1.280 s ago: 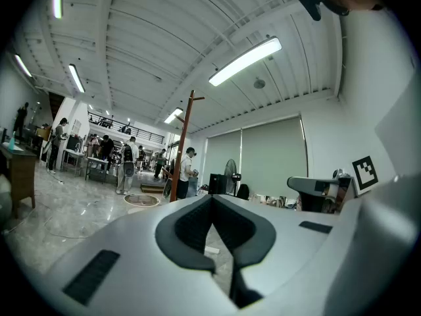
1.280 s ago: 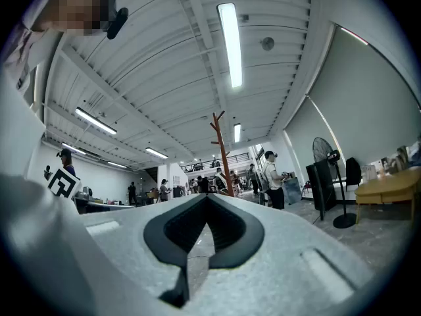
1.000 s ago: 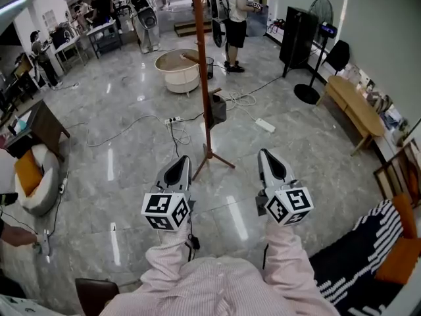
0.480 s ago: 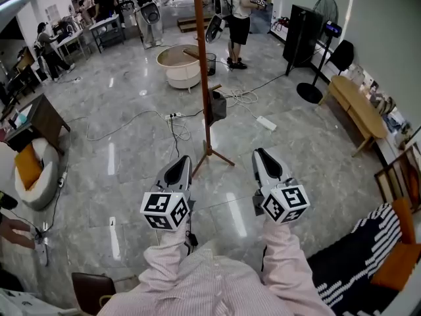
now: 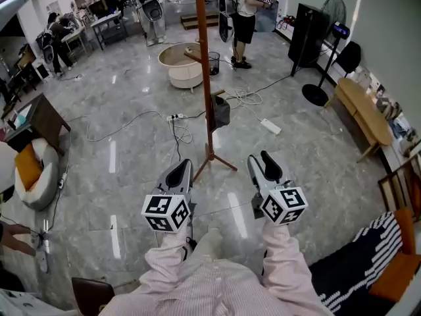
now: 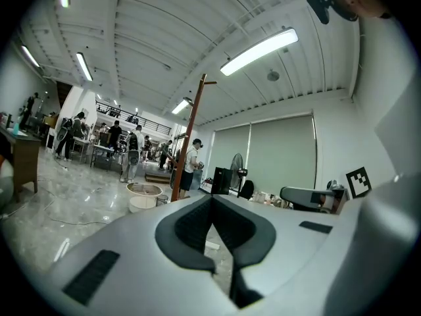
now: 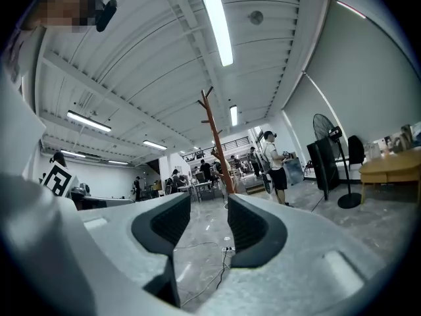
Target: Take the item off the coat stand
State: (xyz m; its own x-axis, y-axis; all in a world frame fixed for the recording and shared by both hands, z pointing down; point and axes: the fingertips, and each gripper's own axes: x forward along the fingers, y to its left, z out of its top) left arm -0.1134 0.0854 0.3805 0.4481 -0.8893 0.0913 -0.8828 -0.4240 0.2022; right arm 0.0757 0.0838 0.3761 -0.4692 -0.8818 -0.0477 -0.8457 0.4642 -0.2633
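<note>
Your hall reads bright and even. Light comes from long white ceiling tube lamps (image 7: 214, 22); they blow out to pure white. The polished grey stone floor (image 5: 309, 150) throws back pale streaks of glare. Shadows soft, faint. Both gripper views bulge fisheye, black at the corners; the grey jaws nearest the lens are soft. Head view bends at its edges too.

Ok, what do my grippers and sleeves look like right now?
The left gripper and right gripper are pale grey shells with black pads and a black-and-white marker cube behind. Sleeves are pink-and-white striped. The right jaws have just been opening, with nothing between them.
</note>
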